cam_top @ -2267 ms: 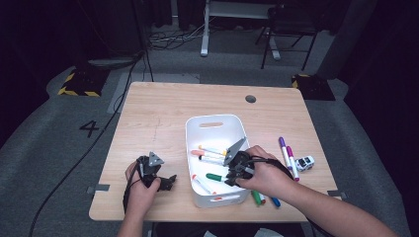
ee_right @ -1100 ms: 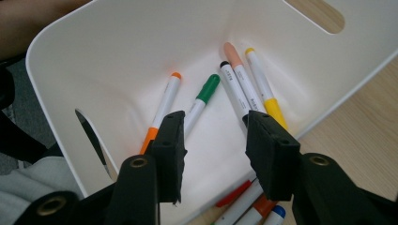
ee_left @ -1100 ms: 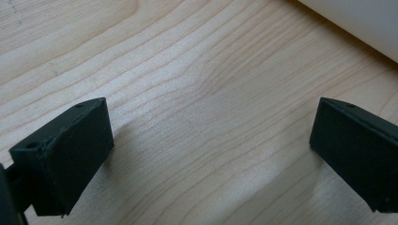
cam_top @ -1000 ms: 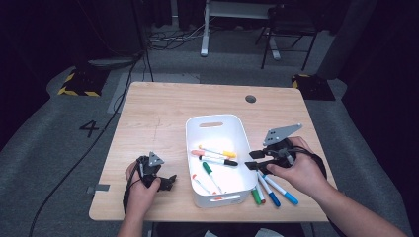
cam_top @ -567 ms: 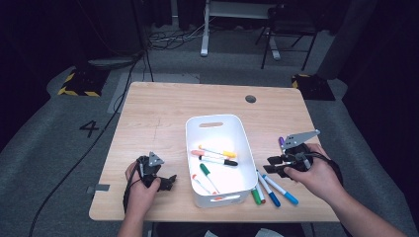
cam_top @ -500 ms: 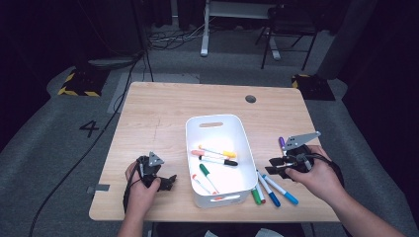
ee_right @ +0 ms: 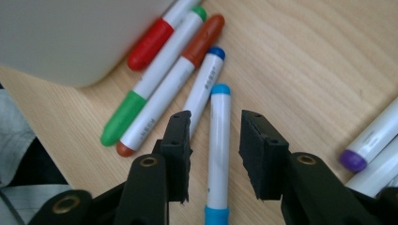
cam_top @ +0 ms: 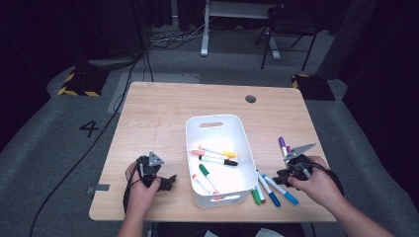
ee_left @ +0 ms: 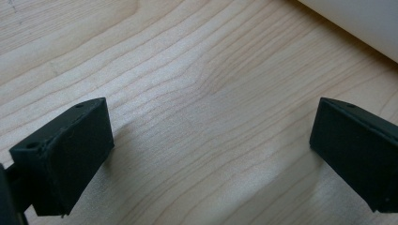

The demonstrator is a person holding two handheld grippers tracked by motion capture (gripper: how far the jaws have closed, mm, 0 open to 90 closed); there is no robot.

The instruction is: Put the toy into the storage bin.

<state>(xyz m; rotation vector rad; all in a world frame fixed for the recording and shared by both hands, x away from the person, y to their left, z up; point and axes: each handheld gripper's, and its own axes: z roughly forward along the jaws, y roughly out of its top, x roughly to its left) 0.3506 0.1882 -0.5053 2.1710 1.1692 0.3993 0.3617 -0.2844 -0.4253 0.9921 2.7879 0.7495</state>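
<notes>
Markers lay in a loose row on the pale wooden table (cam_top: 163,108) just right of the white plastic bin (cam_top: 197,148), and the right gripper (cam_top: 285,174) had come down over them since a second before, when it hung higher and nearer the bin's right wall. Its jaws had just been closing. In the right gripper view they straddled the light-blue-capped white marker (ee_right: 218,140) with a narrow gap on each side, the pads not yet pressing on it, so nothing was gripped. The left gripper (cam_top: 165,181) sat where it had been in every earlier frame, resting on the table left of the bin, jaws spread wide over bare wood with nothing between them.

The high view showed what the close views could not: five markers inside the bin, among them a yellow-capped marker (cam_top: 217,152) and a black-capped marker (cam_top: 217,161), and a purple-capped marker (cam_top: 282,146) beyond the right gripper. The right gripper view gave the row beside the bin in detail: a dark-blue-capped marker (ee_right: 202,89) just beside the light-blue one, then a brown-capped marker (ee_right: 171,84), a green-capped marker (ee_right: 148,79) and a red marker end (ee_right: 152,40) against the bin's wall. The left gripper view caught a corner of the bin (ee_left: 361,23) beyond its open jaws.
</notes>
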